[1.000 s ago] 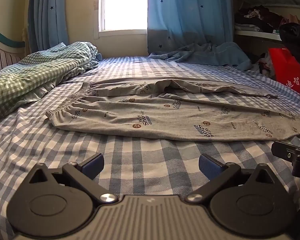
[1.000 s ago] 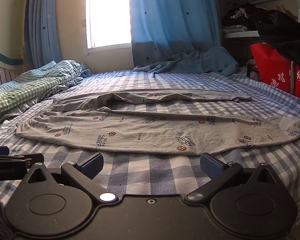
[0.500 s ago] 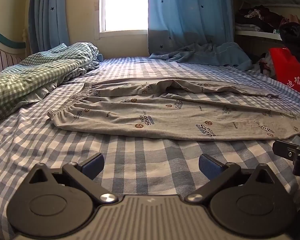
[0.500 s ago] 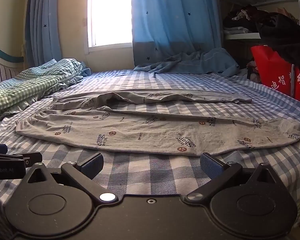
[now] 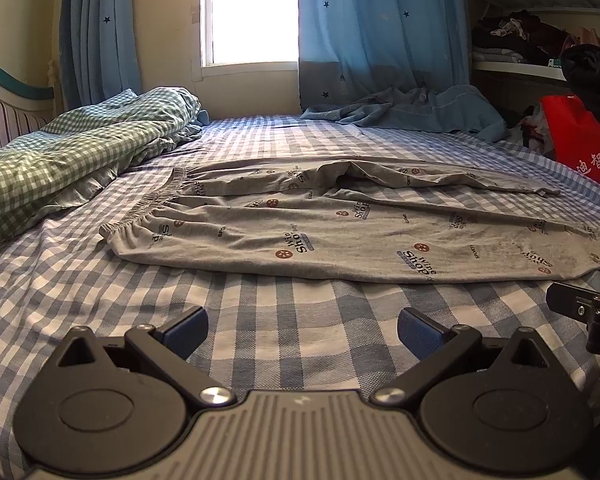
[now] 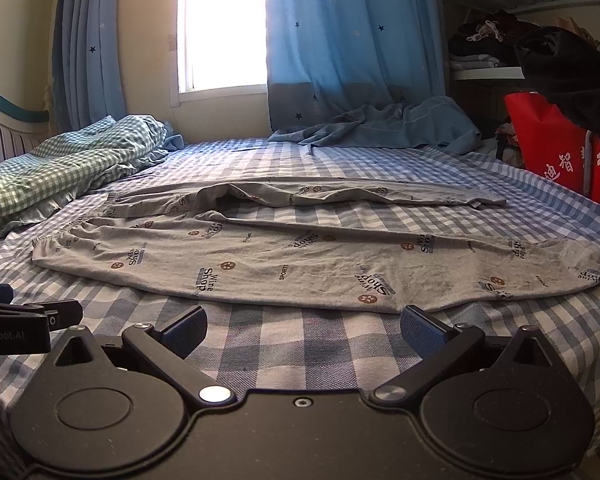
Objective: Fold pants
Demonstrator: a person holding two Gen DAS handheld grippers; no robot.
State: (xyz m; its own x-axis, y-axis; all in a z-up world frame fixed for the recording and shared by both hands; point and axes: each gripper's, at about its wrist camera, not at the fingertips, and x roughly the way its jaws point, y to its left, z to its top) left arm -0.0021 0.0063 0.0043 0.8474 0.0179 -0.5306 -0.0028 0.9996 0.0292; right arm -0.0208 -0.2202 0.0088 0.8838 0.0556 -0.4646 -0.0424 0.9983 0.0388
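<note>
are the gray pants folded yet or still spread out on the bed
Spread out. The gray pants lie flat on the checked bedsheet, both legs apart, waistband at the left; no fold.

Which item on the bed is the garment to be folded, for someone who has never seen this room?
Start at the blue-and-white checked bed sheet under the window. The pants lie spread flat across its middle, waistband toward the green checked blanket. They alone are grey with printed words and brown dots.
</note>
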